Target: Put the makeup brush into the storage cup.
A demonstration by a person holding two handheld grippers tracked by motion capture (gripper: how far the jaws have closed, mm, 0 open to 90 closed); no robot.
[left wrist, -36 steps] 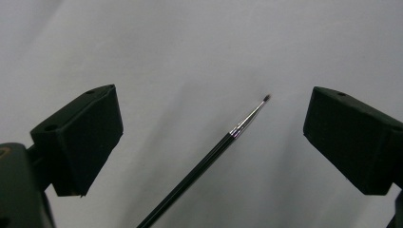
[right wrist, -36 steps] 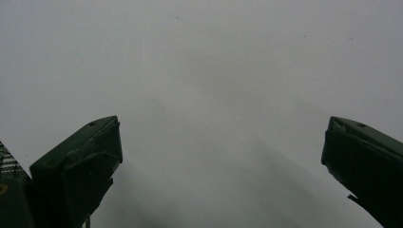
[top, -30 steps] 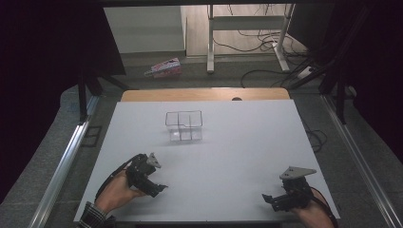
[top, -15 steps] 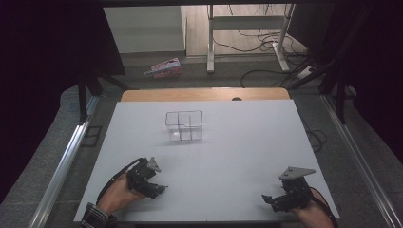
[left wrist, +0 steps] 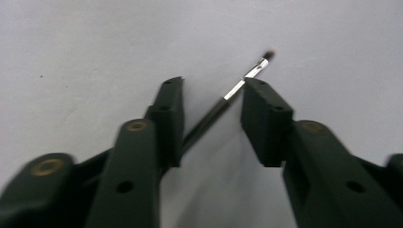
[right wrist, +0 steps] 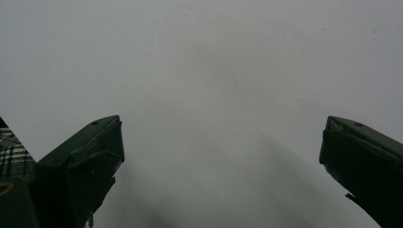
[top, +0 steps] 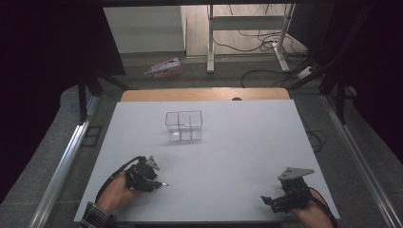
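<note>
Table point(top: 228, 142) carries one clear divided box point(top: 184, 126). Nearer than it, left gripper point(left wrist: 212, 107), jaws just closing, straddles one thin brush point(left wrist: 237, 88); right gripper point(right wrist: 221, 142) gapes wide, empty.

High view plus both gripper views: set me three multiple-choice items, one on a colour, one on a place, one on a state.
1. The box on the table is:
A. clear
B. red
C. black

2. Where does the thin brush lie?
A. in the box
B. between the jaws of the left tool
C. beside the right tool

3. The right tool's jaws stand:
A. shut on the brush
B. shut on the box
C. wide apart with nothing between

Answers:
1. A, the white tabletop shows through its walls.
2. B, the left gripper view has the brush running slantwise between the jaws, which have just been closing and are not yet clamped on it.
3. C, the right gripper view has bare tabletop between the two jaws.
</note>
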